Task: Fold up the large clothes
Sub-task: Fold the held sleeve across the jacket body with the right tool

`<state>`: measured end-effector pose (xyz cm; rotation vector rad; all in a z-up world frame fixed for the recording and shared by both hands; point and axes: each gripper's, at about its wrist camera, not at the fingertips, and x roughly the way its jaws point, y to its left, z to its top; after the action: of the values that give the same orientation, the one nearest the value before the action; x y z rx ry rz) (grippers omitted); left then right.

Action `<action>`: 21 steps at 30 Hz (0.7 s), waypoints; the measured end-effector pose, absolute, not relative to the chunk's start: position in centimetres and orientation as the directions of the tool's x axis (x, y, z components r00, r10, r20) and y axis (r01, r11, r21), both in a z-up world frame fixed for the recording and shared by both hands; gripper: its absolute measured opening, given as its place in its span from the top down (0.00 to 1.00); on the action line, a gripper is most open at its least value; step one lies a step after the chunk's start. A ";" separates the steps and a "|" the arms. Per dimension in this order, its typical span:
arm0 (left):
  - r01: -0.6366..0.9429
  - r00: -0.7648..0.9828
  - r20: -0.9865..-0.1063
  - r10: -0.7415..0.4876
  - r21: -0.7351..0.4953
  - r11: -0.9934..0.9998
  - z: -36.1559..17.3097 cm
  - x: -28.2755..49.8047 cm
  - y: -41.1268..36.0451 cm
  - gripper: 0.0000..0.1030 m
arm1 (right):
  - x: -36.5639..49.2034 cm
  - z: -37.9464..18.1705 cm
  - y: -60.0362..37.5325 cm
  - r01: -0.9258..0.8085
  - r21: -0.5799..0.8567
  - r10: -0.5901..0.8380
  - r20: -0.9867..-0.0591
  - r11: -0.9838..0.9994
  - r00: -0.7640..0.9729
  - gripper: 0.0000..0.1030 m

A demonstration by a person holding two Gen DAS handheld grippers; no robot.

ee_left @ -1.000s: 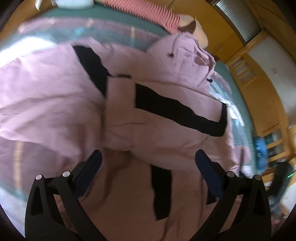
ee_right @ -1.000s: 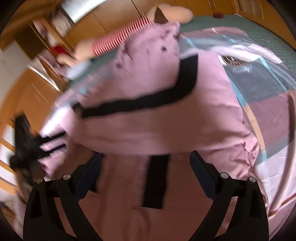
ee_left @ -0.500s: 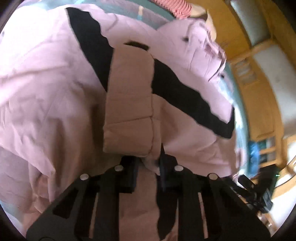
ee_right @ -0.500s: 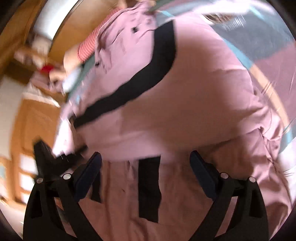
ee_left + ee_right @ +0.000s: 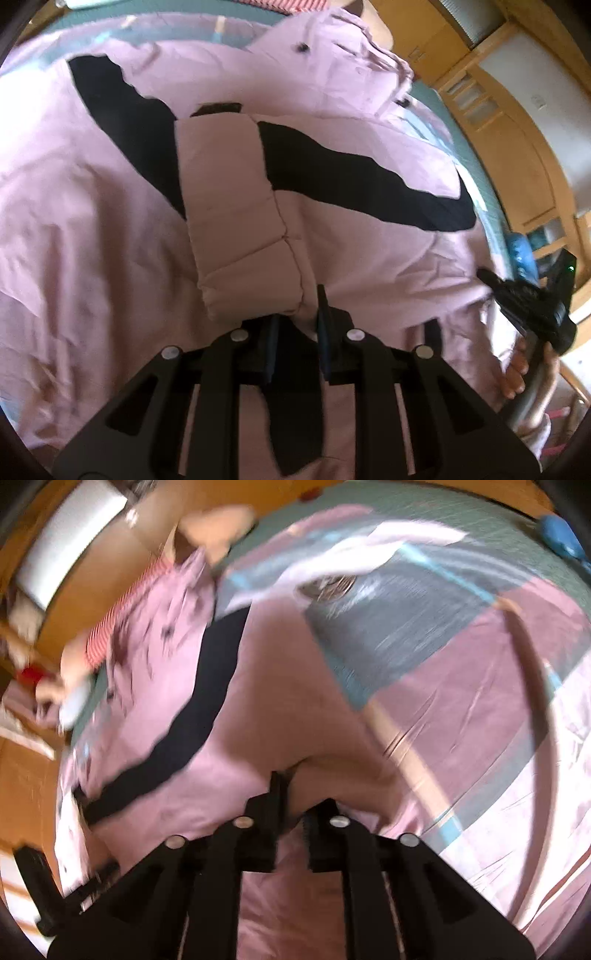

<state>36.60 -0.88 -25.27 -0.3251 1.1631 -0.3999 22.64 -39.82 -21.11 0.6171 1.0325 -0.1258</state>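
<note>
A large pink jacket (image 5: pixel 110 229) with a black band (image 5: pixel 351 177) lies spread on a bed. One sleeve (image 5: pixel 236 221) is folded over its middle. My left gripper (image 5: pixel 295 325) is shut on the jacket's fabric just below the sleeve cuff. In the right wrist view, which is blurred, the jacket (image 5: pixel 229 738) fills the left and middle. My right gripper (image 5: pixel 291 805) is shut on a fold of the jacket's edge. The right gripper also shows in the left wrist view (image 5: pixel 532 302), held by a hand at the jacket's right side.
A patchwork bedspread (image 5: pixel 480 686) in grey, mauve and white lies under the jacket. A red-striped pillow (image 5: pixel 122 605) is at the head of the bed. Wooden cabinets (image 5: pixel 517 155) stand past the bed's right side. A blue object (image 5: pixel 521 254) sits near them.
Both grippers were open a second ago. The left shut on the jacket below the cuff half a second ago. The right has since moved in and shut on the jacket's edge.
</note>
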 end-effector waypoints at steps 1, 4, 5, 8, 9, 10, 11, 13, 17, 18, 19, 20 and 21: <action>0.116 0.362 -0.818 -0.448 -0.437 0.892 -25.0 36.9 0.1 0.82 | 22.3 -21.4 -39.8 0.365 0.433 0.215 -0.836 0.824 0.505 0.73; 0.070 0.403 -0.820 -0.407 -0.416 0.907 -24.7 37.7 1.9 0.82 | 21.1 -20.7 -39.2 0.336 0.431 0.262 -0.857 0.838 0.444 0.53; 0.067 0.405 -0.822 -0.400 -0.410 0.910 -24.8 37.9 2.0 0.82 | 20.4 -20.1 -39.1 0.318 0.427 0.265 -0.856 0.847 0.443 0.53; 0.079 0.402 -0.833 -0.381 -0.383 0.920 -25.0 38.2 1.6 0.82 | 18.8 -17.9 -39.1 0.304 0.386 0.177 -0.823 0.871 0.539 0.53; 0.088 0.405 -0.836 -0.371 -0.368 0.926 -25.0 38.5 1.0 0.82 | 18.8 -17.1 -39.1 0.316 0.342 0.109 -0.813 0.885 0.572 0.53; 0.098 0.413 -0.836 -0.361 -0.354 0.930 -24.9 38.4 1.0 0.82 | 19.0 -16.8 -39.1 0.316 0.324 0.085 -0.805 0.892 0.587 0.53; 0.102 0.417 -0.835 -0.359 -0.350 0.931 -24.8 38.4 1.1 0.82 | 19.3 -17.0 -39.1 0.303 0.310 0.079 -0.805 0.901 0.588 0.53; 0.105 0.414 -0.835 -0.362 -0.351 0.930 -24.8 38.5 1.3 0.79 | 21.4 -19.3 -38.4 0.282 0.289 0.115 -0.857 0.915 0.502 0.53; 0.086 0.407 -0.841 -0.355 -0.352 0.932 -24.8 37.7 2.3 0.70 | 22.6 -22.9 -37.0 0.284 0.193 0.068 -0.915 0.939 0.397 0.53; 0.084 0.406 -0.841 -0.358 -0.355 0.931 -24.7 37.4 2.7 0.69 | 22.6 -22.3 -36.6 0.283 0.181 0.050 -0.909 0.942 0.413 0.53; 0.077 0.404 -0.841 -0.359 -0.360 0.930 -24.5 37.2 3.0 0.68 | 22.2 -21.7 -36.5 0.279 0.186 0.048 -0.899 0.942 0.435 0.53; 0.072 0.403 -0.840 -0.363 -0.366 0.928 -24.2 37.1 3.2 0.67 | 21.9 -20.9 -36.3 0.266 0.207 0.062 -0.882 0.941 0.468 0.53; 0.069 0.403 -0.836 -0.371 -0.377 0.924 -24.0 36.9 3.5 0.65 | 21.7 -20.6 -36.2 0.253 0.224 0.077 -0.872 0.941 0.484 0.53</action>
<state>36.90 3.45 -23.97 -0.3029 1.1257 -0.2833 21.71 -36.24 -20.58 0.3445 1.0657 -0.1095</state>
